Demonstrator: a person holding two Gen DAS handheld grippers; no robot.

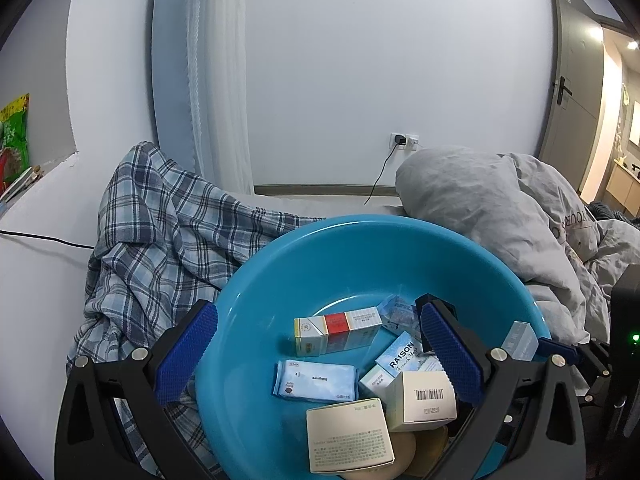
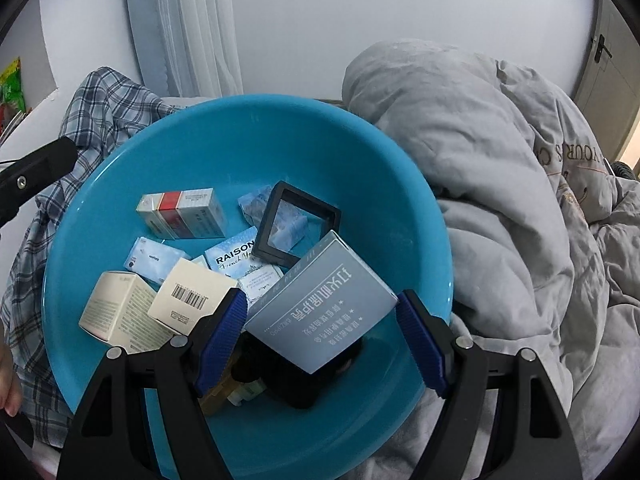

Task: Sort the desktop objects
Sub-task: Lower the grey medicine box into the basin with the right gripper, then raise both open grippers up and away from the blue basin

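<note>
The right gripper [image 2: 320, 344] grasps a grey-blue box [image 2: 324, 304] by its sides, poised over the blue basin [image 2: 360, 152]. The left gripper [image 1: 320, 356] stands released, straddling the basin's rim. Several boxes already lie inside, so sorting looks well advanced; whatever remains outside is probably out of view.

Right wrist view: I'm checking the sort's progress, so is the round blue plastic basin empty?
No, the round blue plastic basin already holds several small cardboard boxes, among them a white box with a red band.
</note>
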